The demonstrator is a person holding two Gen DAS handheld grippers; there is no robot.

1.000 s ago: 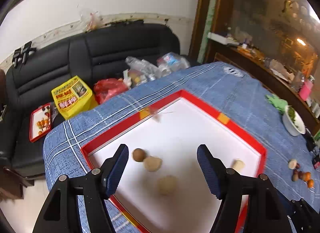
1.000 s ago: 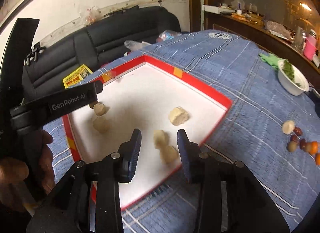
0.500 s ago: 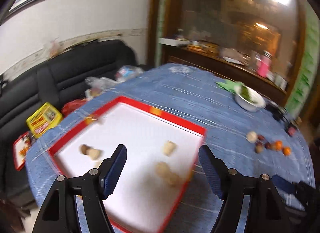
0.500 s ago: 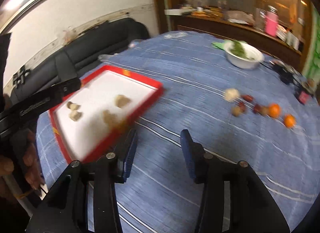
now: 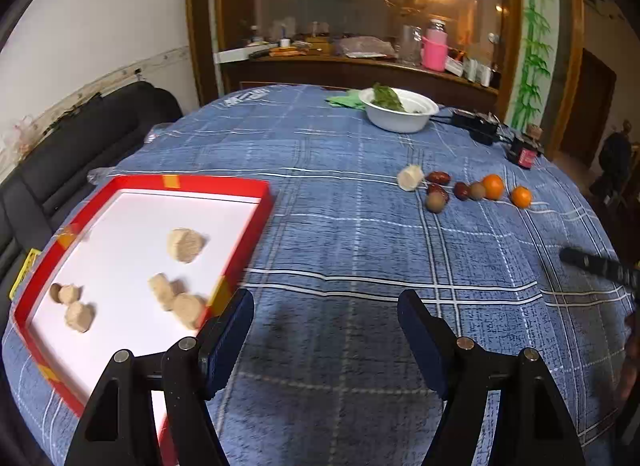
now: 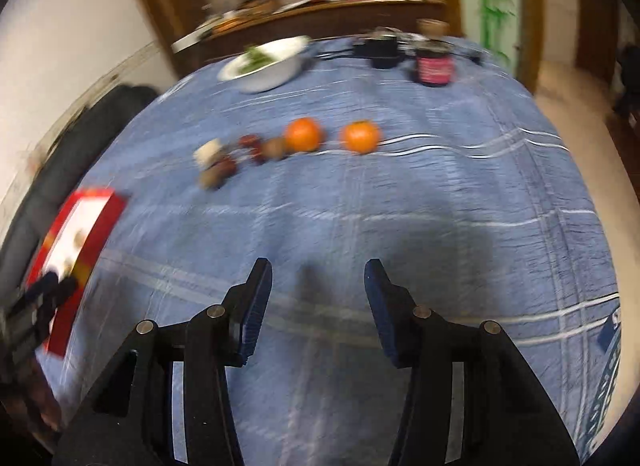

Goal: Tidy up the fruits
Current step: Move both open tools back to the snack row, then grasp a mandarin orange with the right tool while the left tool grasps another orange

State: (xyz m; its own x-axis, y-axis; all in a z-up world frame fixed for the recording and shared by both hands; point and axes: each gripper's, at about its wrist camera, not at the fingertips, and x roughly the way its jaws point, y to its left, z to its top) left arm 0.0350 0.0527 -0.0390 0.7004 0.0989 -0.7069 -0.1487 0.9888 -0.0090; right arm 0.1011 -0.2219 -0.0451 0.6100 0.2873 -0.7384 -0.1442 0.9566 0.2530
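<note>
Both grippers hover over the blue plaid counter (image 5: 360, 234) with fingers apart and nothing between them: the left gripper (image 5: 326, 330) wide, the right gripper (image 6: 318, 298) narrower, having just been opening. A row of fruits lies far across the cloth, 2 oranges (image 6: 303, 133) at its right end (the view is blurred). The red tray (image 5: 256, 221) with pale pieces (image 5: 185, 244) sits left.

Blue checked tablecloth (image 5: 352, 234) carries red tray (image 5: 256, 189), white bowl (image 5: 400, 121), fruit row (image 5: 464, 189).
</note>
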